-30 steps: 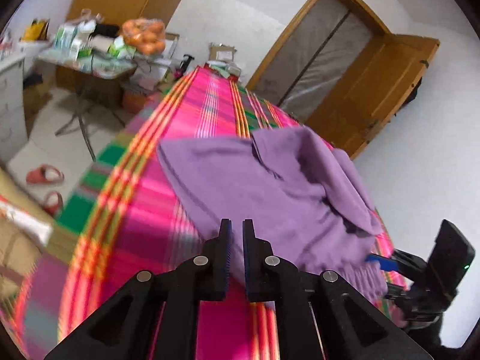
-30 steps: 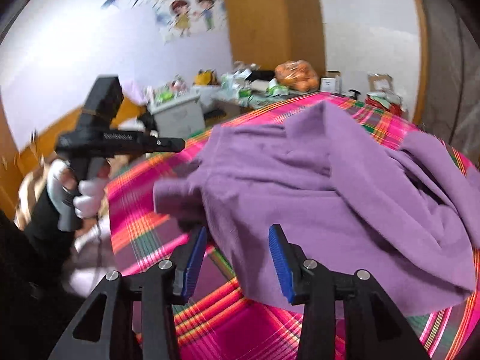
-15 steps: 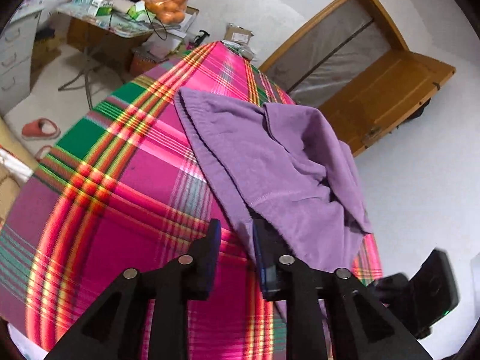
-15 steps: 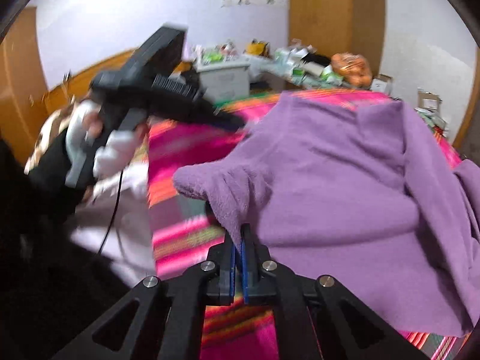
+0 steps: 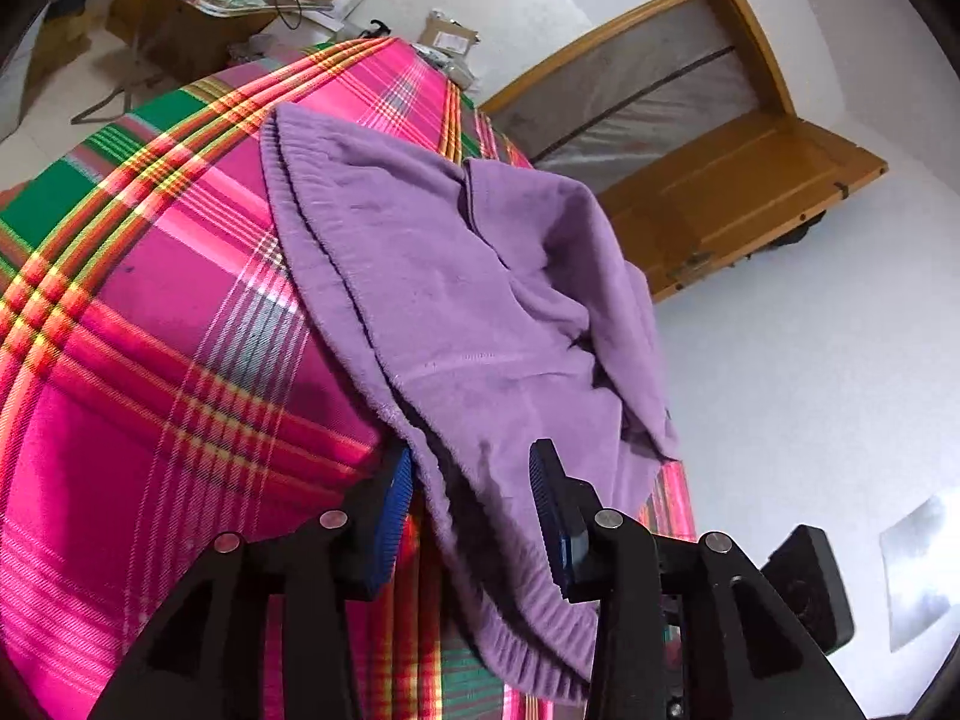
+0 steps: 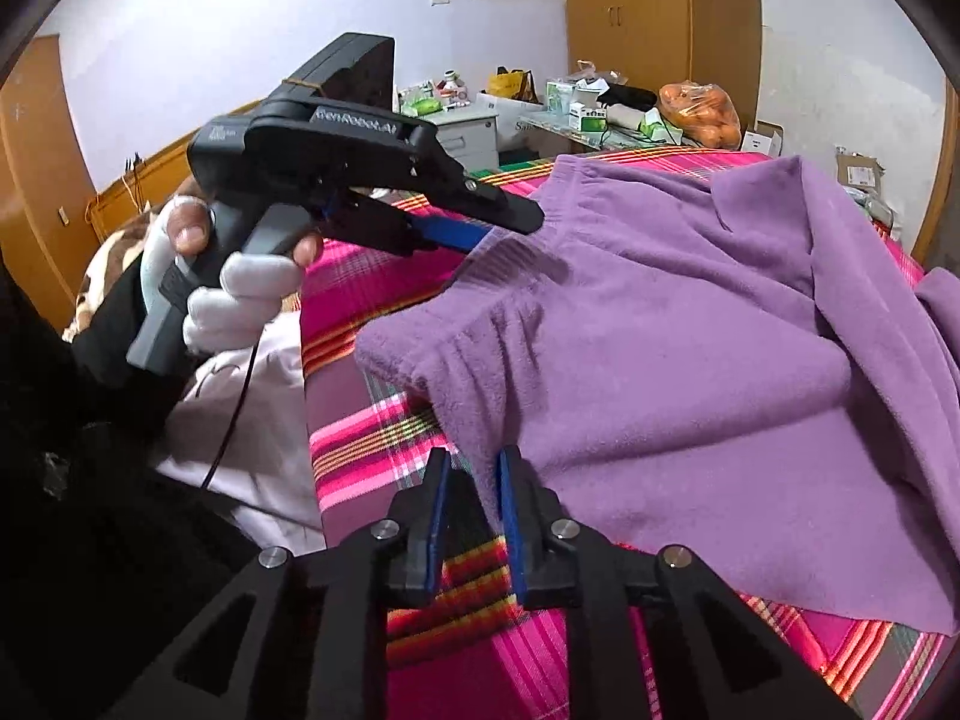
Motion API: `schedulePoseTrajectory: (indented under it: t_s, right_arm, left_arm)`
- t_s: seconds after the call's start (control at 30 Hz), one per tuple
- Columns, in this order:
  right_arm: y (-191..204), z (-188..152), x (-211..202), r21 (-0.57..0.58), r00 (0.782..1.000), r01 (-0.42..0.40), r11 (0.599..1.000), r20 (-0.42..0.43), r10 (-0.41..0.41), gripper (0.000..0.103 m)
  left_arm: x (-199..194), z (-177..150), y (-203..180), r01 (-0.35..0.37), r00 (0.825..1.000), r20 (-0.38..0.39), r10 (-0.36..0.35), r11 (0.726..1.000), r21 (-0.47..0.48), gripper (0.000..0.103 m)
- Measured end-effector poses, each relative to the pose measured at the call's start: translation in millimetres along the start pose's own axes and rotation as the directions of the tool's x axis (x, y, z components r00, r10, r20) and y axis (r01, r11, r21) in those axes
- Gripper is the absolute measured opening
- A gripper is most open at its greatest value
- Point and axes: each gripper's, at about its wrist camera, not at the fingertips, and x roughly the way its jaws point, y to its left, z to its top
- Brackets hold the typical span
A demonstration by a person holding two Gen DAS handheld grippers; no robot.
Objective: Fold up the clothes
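Note:
A purple fleece garment lies rumpled on a pink plaid bed cover. My left gripper is open, its blue pads on either side of the garment's ribbed hem. In the right wrist view the garment fills the right side. My right gripper is open by a narrow gap, with a hanging fold of a ribbed cuff between the pads. The left gripper shows there too, held by a white-gloved hand over the garment's near edge.
A cluttered table with a bag of oranges stands beyond the bed. A white drawer unit is beside it. A wooden door lies to the right of the bed. The bed's edge runs near my body.
The left gripper has opened wider and moved onto the garment's hem. The right gripper, shut on the cuff half a second ago, has parted a little.

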Motion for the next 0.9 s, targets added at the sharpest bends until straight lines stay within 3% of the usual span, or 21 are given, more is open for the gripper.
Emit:
schedulePoseTrajectory:
  t_s: [0.27,0.37,0.57,0.77,0.83,0.9]
  right_arm:
    - [-3,1,-9,0.009,1.0,0.014,1.0,0.019,-0.014,0.016]
    - [-8,-1,-18,0.028,0.999,0.02,0.999,0.038,-0.022,0.016]
    - [-22,-1,-31,0.116,0.994,0.054,0.992,0.086,-0.064,0.016]
    - [-40,5,-39,0.217,0.985,0.081,0.973,0.133,-0.112,0.016]
    - [-49,7,-40,0.263,0.982,0.079,0.962,0.147,-0.121,0.016]
    - [-59,9,-39,0.308,0.98,0.085,0.948,0.148,-0.136,0.017]
  left_arm:
    - [26,0,-22,-0.047,0.999,-0.002,0.048,0.996,0.077,0.04]
    - [25,0,-20,-0.121,0.993,0.017,0.12,0.988,0.095,0.009]
    - [1,10,3,-0.177,0.982,0.078,0.174,0.983,0.041,0.008]
    - [-43,44,31,-0.256,0.95,0.183,0.253,0.967,-0.006,0.008]
    - [-51,62,45,-0.282,0.943,0.185,0.278,0.96,-0.005,0.008]
    - [-49,74,61,-0.271,0.95,0.15,0.273,0.962,-0.032,0.008]
